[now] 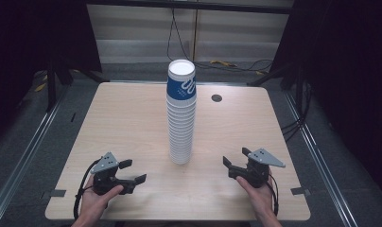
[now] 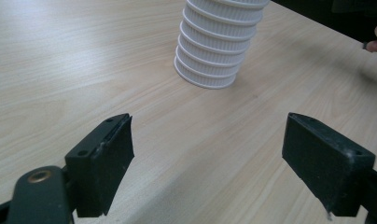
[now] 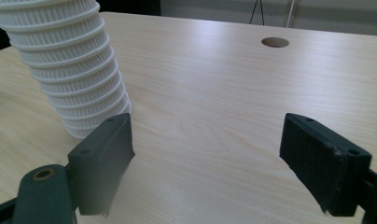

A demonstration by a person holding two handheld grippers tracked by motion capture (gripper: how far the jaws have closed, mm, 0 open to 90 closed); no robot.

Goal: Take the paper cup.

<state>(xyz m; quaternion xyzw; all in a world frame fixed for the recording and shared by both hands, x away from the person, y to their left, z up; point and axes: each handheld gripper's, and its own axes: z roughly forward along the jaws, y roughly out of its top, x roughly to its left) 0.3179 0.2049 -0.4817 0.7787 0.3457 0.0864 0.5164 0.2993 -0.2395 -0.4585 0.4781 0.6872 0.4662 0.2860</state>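
A tall stack of upside-down paper cups [image 1: 181,113] stands near the middle of the wooden table [image 1: 132,118]; its top cup is blue with white print, the lower ones show white ribbed rims. My left gripper [image 1: 133,171] rests at the front left, held by a hand, jaws wide open with nothing between them. My right gripper [image 1: 235,161] sits at the front right, also open and empty. The stack's base [image 2: 210,60] lies ahead of the left gripper [image 2: 207,149], and the same stack [image 3: 70,74] stands to the left of the right gripper [image 3: 205,149].
A round cable hole [image 1: 216,98] sits in the table's back right area, also seen as the hole [image 3: 275,42] in the right gripper view. Black cables [image 1: 179,42] run over the floor behind the table. Dark curtains stand on both sides.
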